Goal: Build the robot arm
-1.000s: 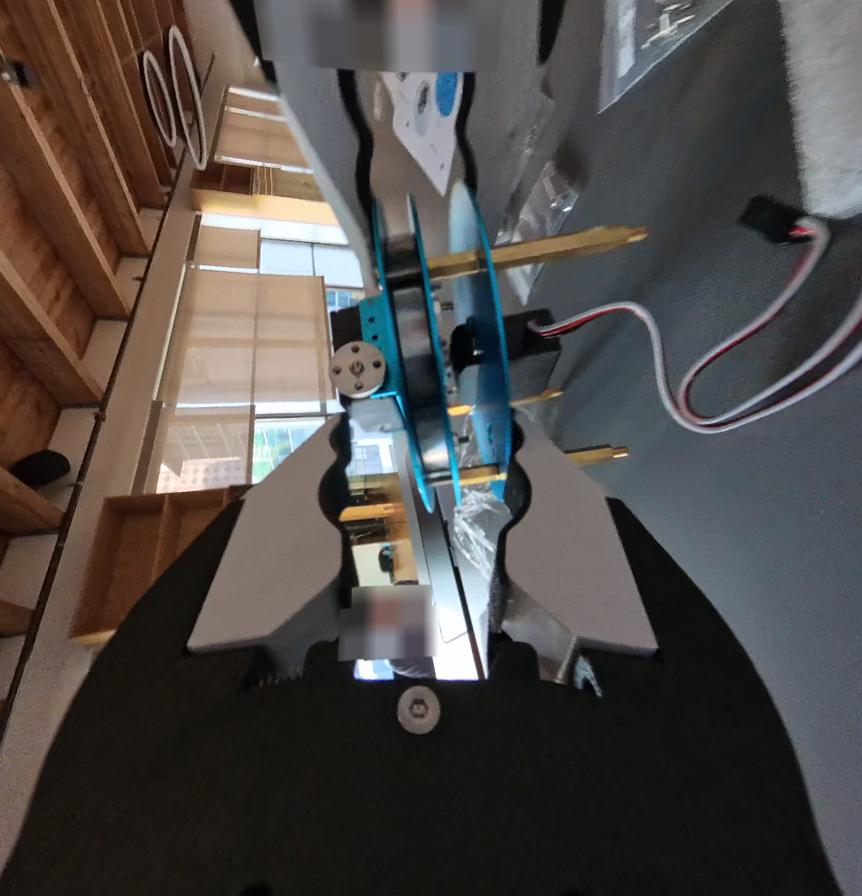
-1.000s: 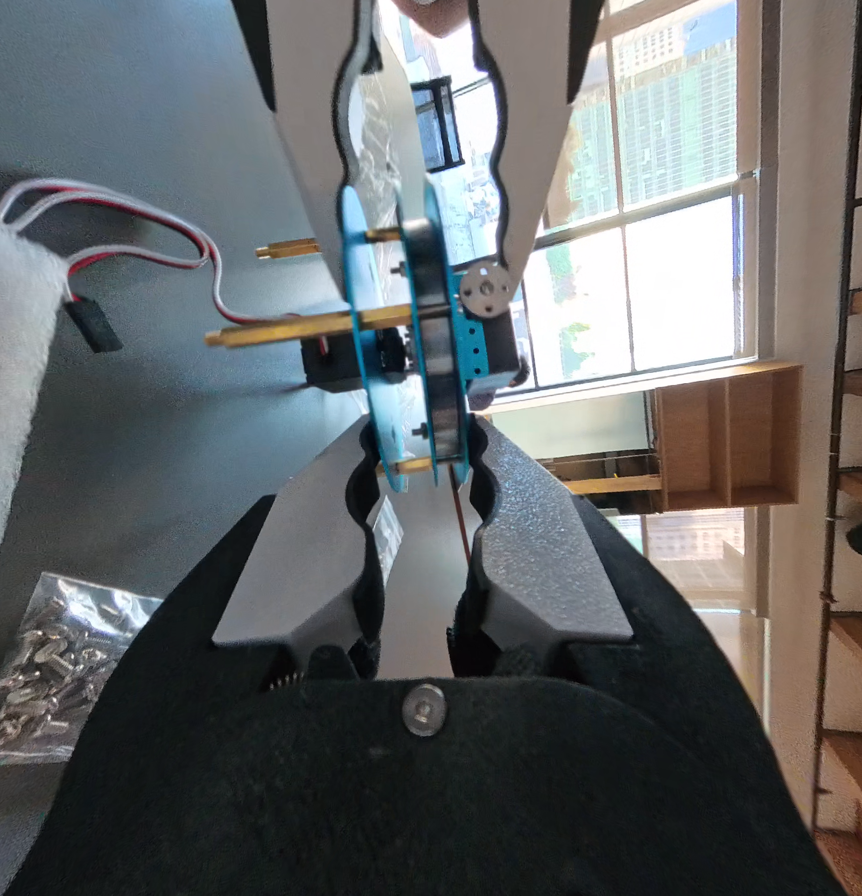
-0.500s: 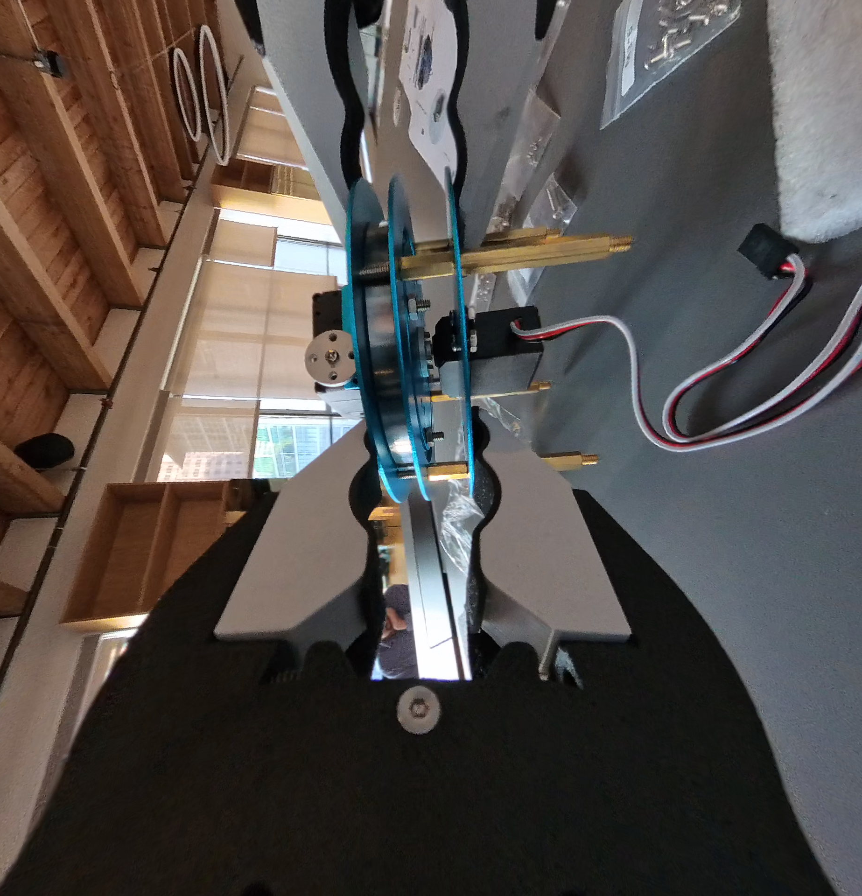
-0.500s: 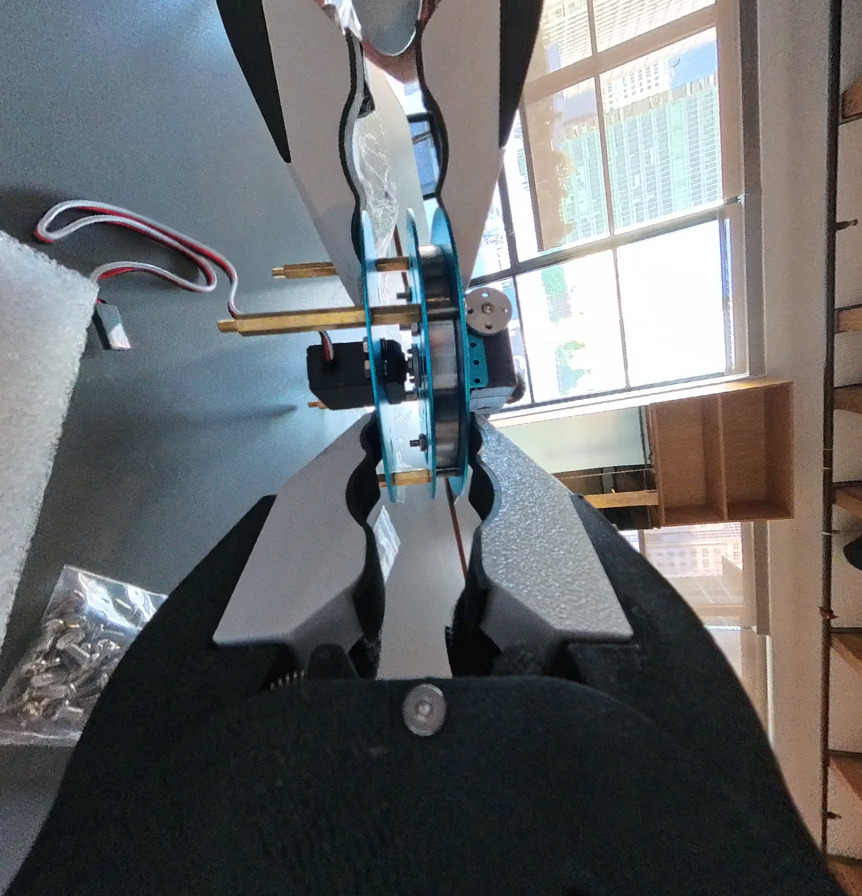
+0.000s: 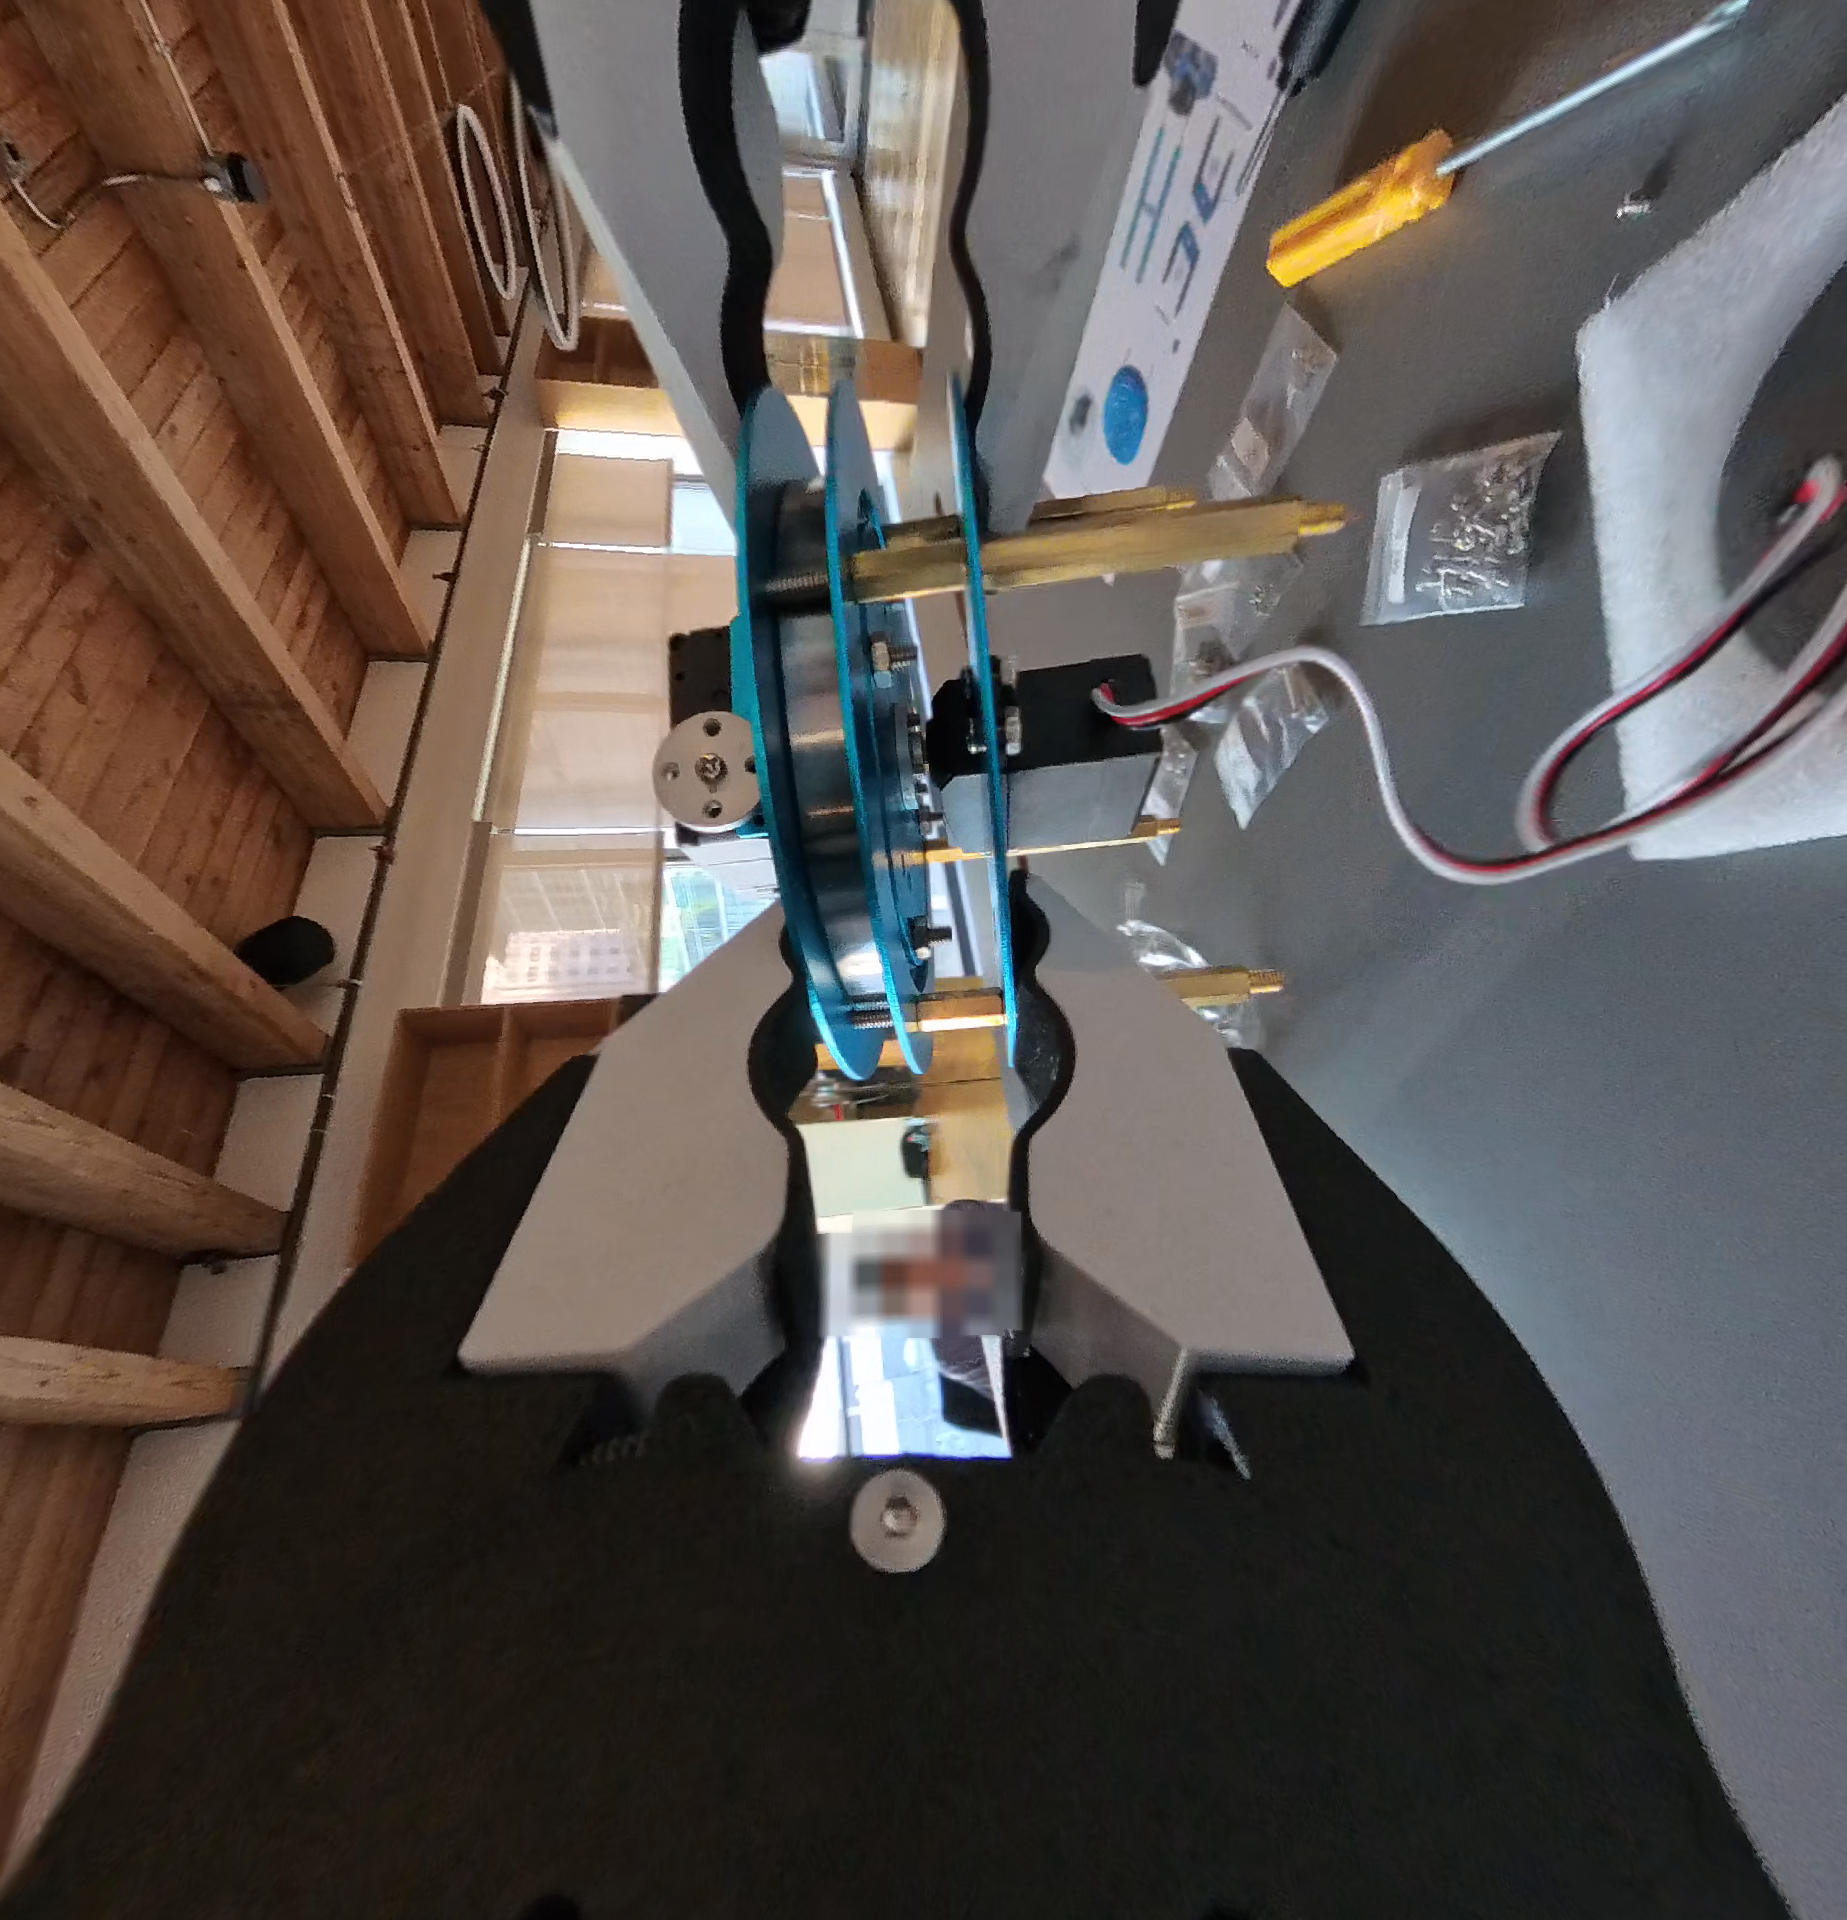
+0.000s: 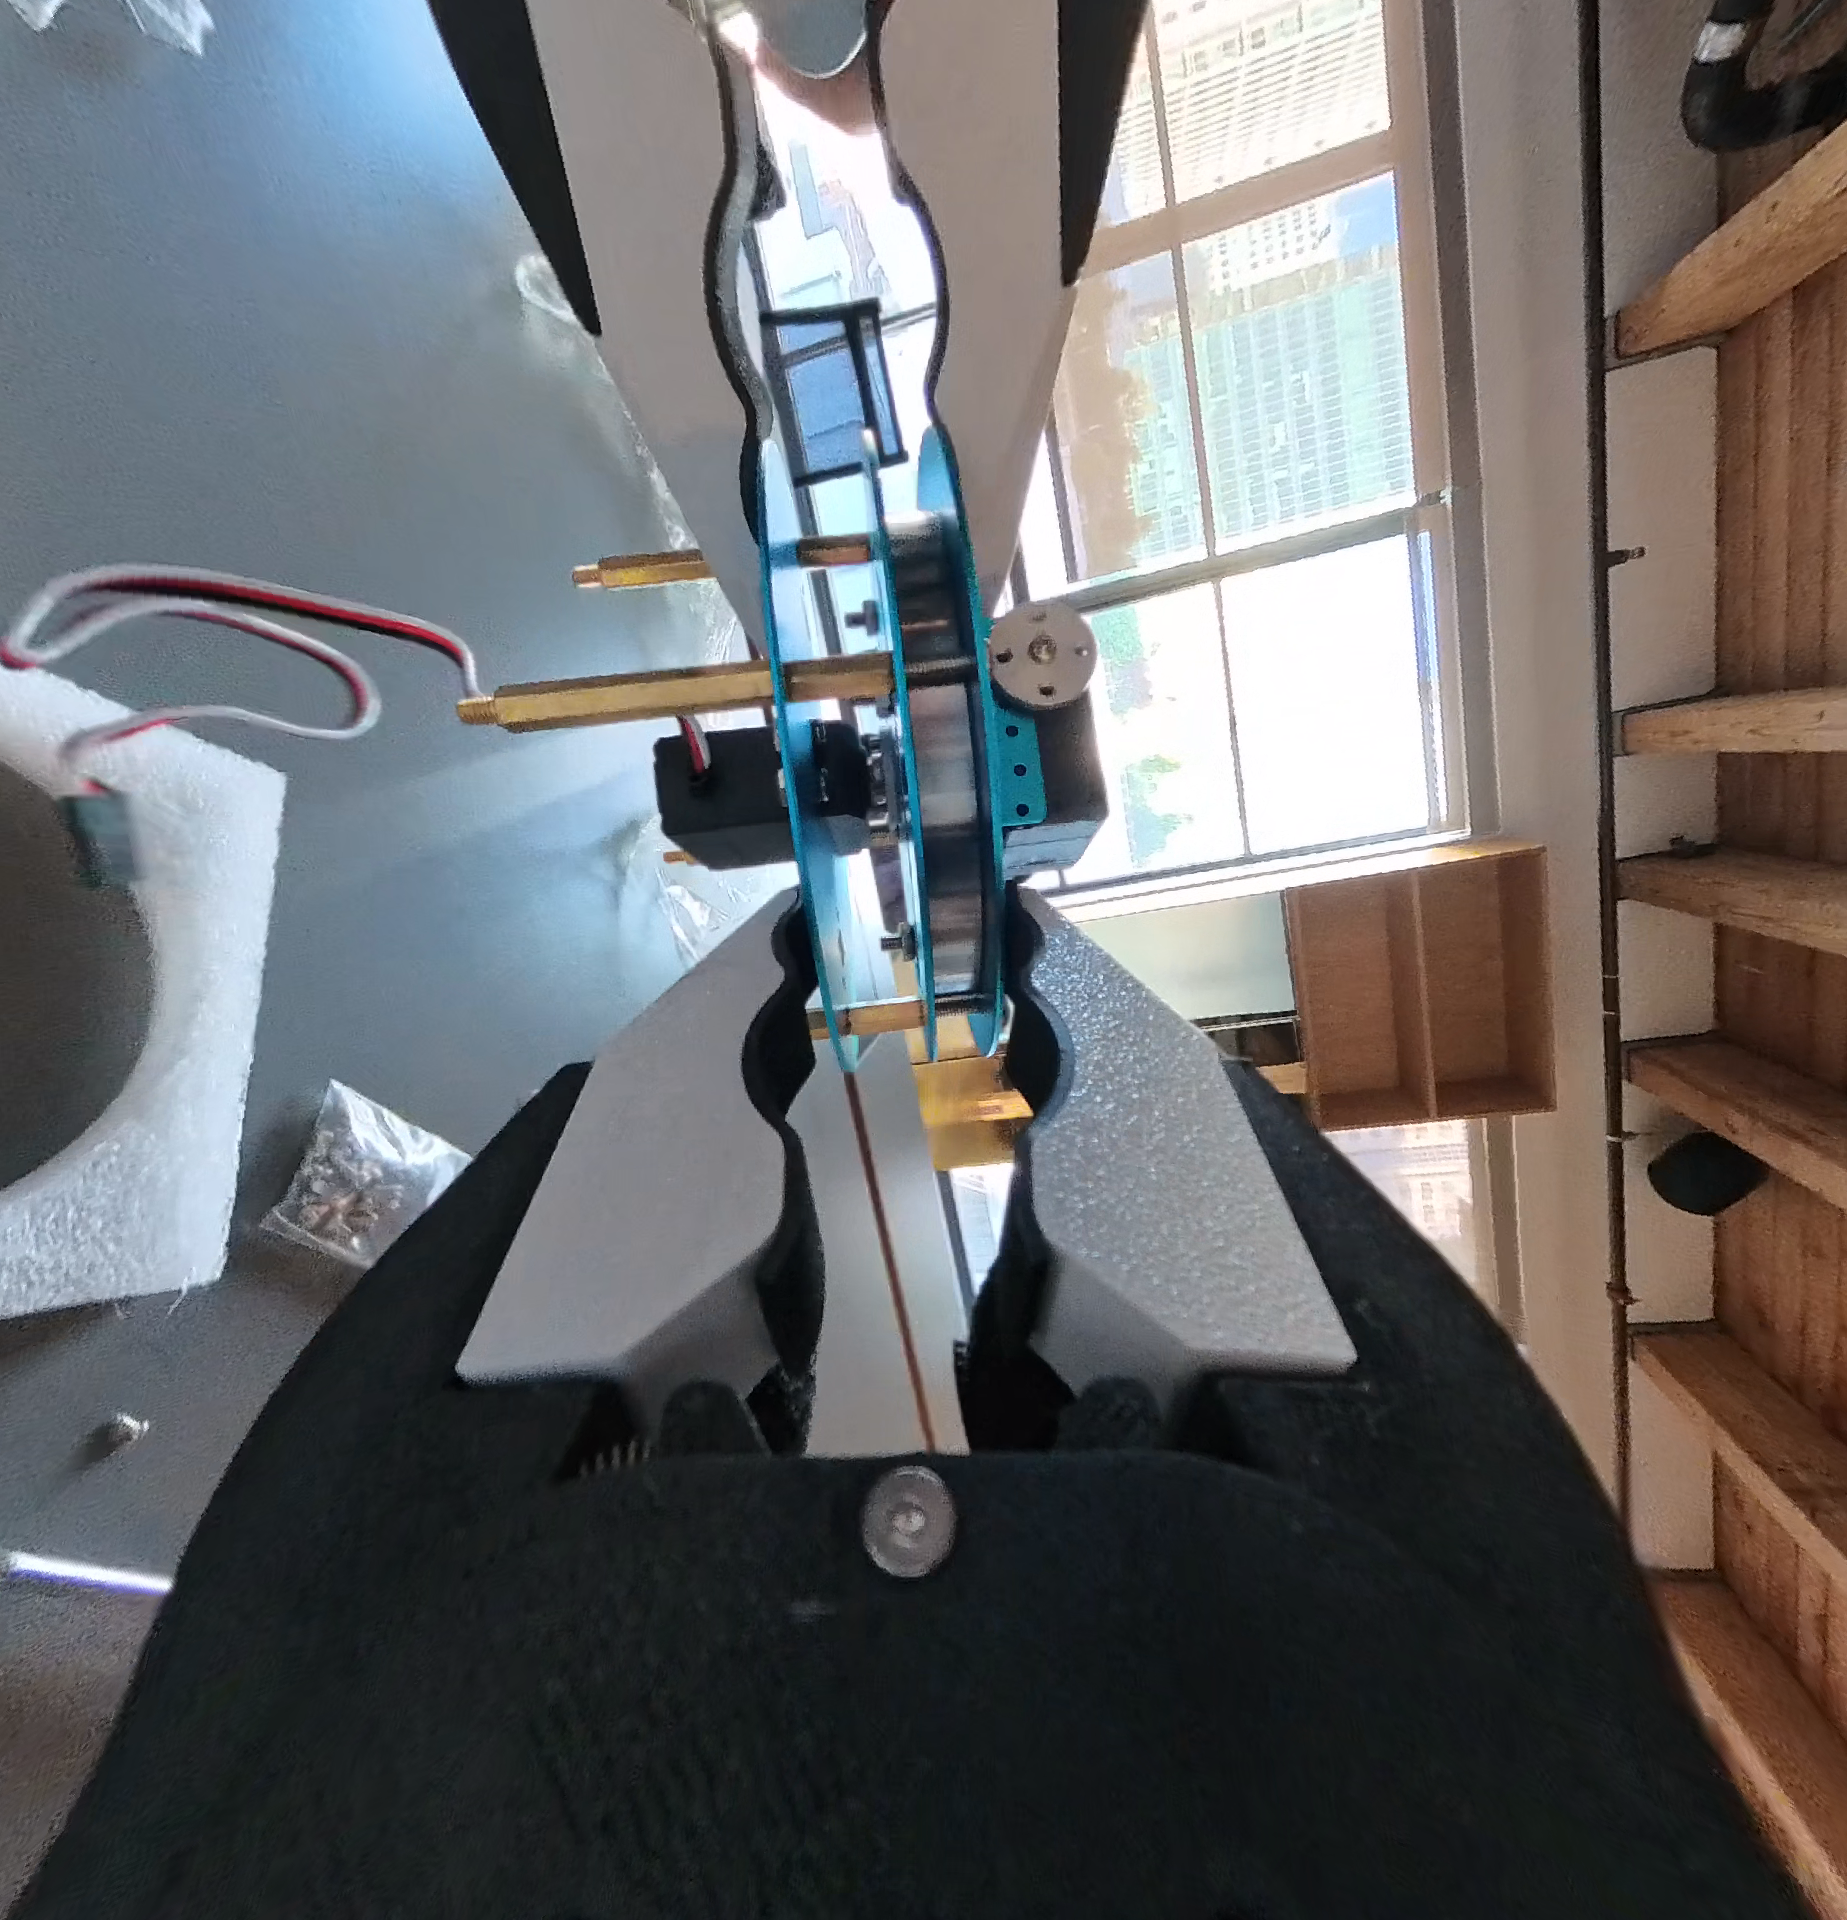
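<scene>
Blue disc stack (image 5: 877, 748) hangs above the grey worktop (image 5: 1521, 1143), pinched at its near edge by the left hand-held gripper (image 5: 903, 1023) and at its opposite edge by the right hand-held gripper (image 6: 903, 1023).

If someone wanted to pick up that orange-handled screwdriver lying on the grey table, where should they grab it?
Probably by the orange handle, coming straight down from above with the fingers closing across its width. The screwdriver lies flat on the table; its handle is the thickest part, while the thin metal shaft would slip more easily. Both grippers, left and right, currently clamp the blue disc assembly.
</scene>
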The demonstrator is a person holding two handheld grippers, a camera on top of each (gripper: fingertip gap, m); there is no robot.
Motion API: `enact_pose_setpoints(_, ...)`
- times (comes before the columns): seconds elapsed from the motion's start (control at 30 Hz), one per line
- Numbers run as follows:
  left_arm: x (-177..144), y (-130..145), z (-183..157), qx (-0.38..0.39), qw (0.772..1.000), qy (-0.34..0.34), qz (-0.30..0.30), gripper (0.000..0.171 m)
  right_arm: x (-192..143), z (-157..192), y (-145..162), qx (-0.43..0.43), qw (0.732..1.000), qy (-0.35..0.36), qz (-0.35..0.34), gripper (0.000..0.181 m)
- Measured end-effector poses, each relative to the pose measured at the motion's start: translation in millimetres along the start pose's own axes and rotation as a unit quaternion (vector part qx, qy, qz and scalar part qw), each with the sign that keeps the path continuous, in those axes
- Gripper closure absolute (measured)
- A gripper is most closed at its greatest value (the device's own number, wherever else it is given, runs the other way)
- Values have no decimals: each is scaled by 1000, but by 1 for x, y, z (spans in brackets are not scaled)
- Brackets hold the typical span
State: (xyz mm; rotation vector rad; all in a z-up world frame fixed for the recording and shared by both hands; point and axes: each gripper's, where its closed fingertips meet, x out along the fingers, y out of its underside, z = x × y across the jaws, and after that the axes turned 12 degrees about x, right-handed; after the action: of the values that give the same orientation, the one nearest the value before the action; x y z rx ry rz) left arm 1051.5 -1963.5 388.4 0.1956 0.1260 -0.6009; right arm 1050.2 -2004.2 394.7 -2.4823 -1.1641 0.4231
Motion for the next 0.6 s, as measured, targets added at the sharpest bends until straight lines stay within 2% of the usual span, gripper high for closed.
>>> enact_pose_setpoints(0.13, -17, -14, 20, -11, 1000, 7, 18, 139, -19, -12, -18, -3, 1000, 1, -4, 150)
enact_pose_setpoints(0.27, -41, -34, 20, -40, 998, 35, 35, 139, -40, -2, -35, 27, 999, -28, -10, 150)
enact_pose_setpoints(0.47, -79, -73, -19, -107, 988, 96, 58, 140, -67, 50, -53, 73, 991, -111, -24, 149)
enact_pose_setpoints(0.6, -84, -87, -53, -134, 982, 119, 64, 140, -72, 85, -45, 84, 986, -145, -17, 149)
